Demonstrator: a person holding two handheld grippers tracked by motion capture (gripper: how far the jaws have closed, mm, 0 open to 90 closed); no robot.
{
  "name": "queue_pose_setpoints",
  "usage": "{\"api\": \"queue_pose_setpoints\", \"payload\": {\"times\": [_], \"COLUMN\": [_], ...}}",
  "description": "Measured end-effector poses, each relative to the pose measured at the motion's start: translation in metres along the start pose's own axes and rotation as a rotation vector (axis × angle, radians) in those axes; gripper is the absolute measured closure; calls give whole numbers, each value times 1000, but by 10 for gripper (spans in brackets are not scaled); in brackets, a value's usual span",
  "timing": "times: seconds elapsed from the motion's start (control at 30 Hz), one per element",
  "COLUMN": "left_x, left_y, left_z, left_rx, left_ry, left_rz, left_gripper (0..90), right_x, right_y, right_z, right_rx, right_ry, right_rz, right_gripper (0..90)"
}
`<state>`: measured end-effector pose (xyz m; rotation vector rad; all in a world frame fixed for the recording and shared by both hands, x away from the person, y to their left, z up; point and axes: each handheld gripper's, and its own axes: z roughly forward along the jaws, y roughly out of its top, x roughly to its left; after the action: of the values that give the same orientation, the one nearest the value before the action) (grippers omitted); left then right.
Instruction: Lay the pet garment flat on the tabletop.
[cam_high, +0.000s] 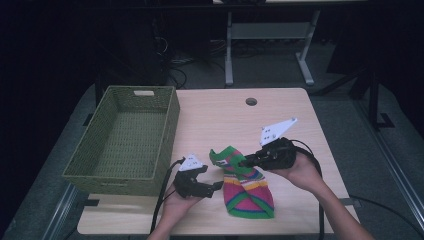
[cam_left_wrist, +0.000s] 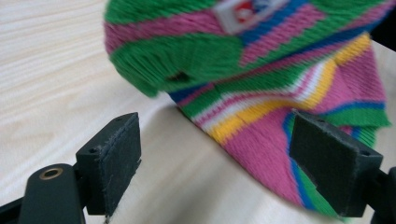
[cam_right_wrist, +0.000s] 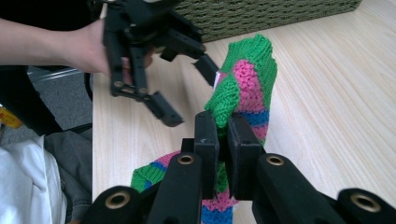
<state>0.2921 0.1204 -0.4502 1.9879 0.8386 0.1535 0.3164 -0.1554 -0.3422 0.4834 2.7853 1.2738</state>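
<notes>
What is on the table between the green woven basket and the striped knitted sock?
Bare pale wood, plus the left gripper held open near the striped knitted sock, as the high view shows. Nothing else lies between the sock and the green woven basket.

Your right gripper (cam_right_wrist: 223, 135) clamps striped sock (cam_right_wrist: 247, 84), lifted off table (cam_right_wrist: 336, 93); left gripper (cam_right_wrist: 187, 88) spread beside it.

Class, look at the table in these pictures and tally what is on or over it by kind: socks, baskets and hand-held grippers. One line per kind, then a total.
Striped sock: 1
Green woven basket: 1
Grippers: 2, the left gripper and the right gripper
Total: 4
</notes>
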Motion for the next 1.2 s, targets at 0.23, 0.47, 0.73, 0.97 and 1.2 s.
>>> {"api": "queue_pose_setpoints", "payload": {"times": [0.23, 0.47, 0.73, 0.97, 1.2], "left_x": [9, 20, 27, 16, 12], "left_y": [5, 12, 25, 43, 59], "left_z": [17, 31, 39, 39, 37], "left_rx": [-22, -51, -88, -44, -8], "left_ry": [28, -95, -212, -197, -151], "left_rz": [-35, -61, -52, 27, 66], "left_gripper": [220, 358, 681, 813, 823], "right_x": [-4, -10, -22, -34, -44], "right_y": [-2, -7, -19, -35, -55], "right_z": [-9, -15, -23, -33, -39], "right_rx": [-10, -13, -27, -37, -44], "right_ry": [2, 5, -1, -43, -106], "right_rz": [-3, 9, 40, 90, 150], "right_gripper": [835, 835, 834, 835, 835]}}
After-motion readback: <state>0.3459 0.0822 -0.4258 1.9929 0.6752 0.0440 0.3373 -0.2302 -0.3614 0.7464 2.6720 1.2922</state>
